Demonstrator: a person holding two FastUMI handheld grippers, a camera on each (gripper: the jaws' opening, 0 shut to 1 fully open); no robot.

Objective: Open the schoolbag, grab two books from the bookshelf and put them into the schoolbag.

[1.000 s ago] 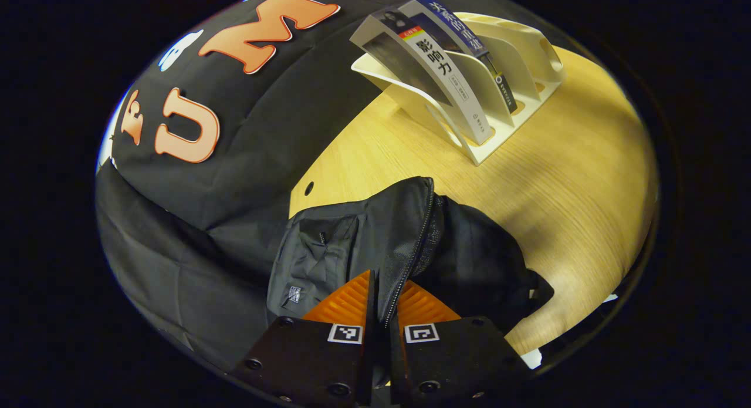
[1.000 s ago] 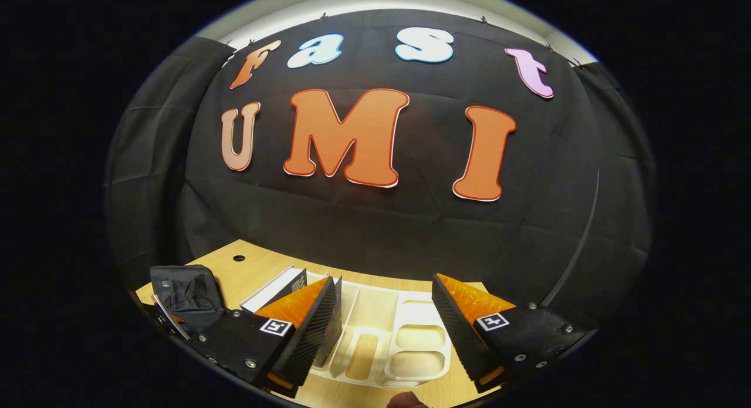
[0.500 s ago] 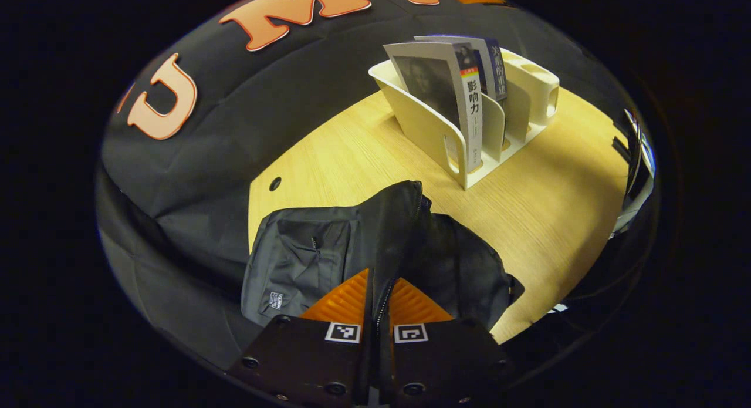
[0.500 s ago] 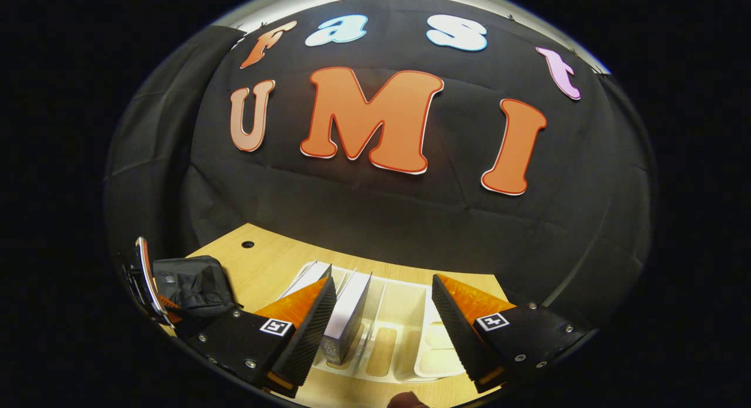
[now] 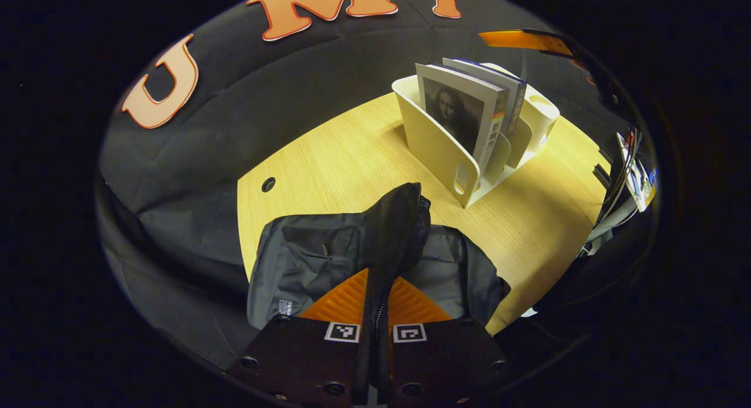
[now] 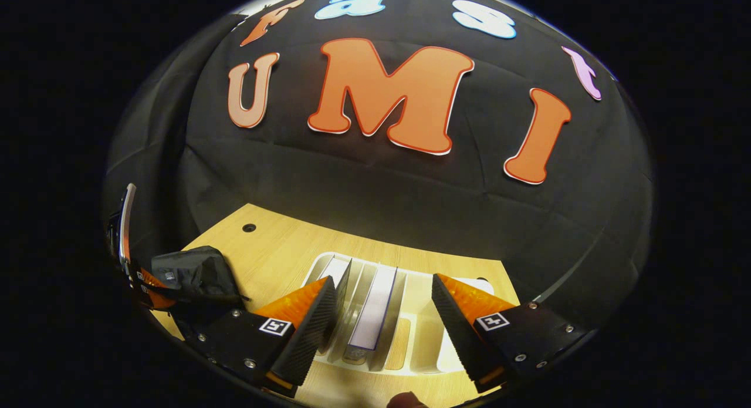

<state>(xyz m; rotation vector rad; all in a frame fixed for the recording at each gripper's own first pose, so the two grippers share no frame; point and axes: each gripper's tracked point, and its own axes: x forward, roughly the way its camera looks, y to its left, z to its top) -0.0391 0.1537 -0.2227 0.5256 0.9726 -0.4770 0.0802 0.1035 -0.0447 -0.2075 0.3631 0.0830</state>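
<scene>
The black schoolbag [image 5: 317, 258] lies on the wooden table [image 5: 328, 161]. My left gripper [image 5: 380, 276] is shut on its raised zipper edge [image 5: 402, 220]. Beyond it, a cream bookshelf [image 5: 437, 149] holds two upright books: one with a portrait cover [image 5: 457, 111] and a second [image 5: 509, 94] behind it. In the right gripper view, my right gripper [image 6: 382, 282] hangs open above the bookshelf [image 6: 419, 337]. One white-edged book [image 6: 375, 305] stands between its fingers, and the other book [image 6: 338, 276] sits by the left finger. The schoolbag [image 6: 193, 270] and left gripper [image 6: 138, 276] show far left.
A round cable hole [image 5: 268, 184] sits in the table near the cloth wall. The table's right edge [image 5: 587, 179] drops off beside dark equipment. The shelf's right slots [image 6: 431, 331] hold nothing.
My right gripper has moved left over the shelf and tilted down, so the second book now stands between its open fingers. The left gripper keeps hold of the bag edge while swinging round.
</scene>
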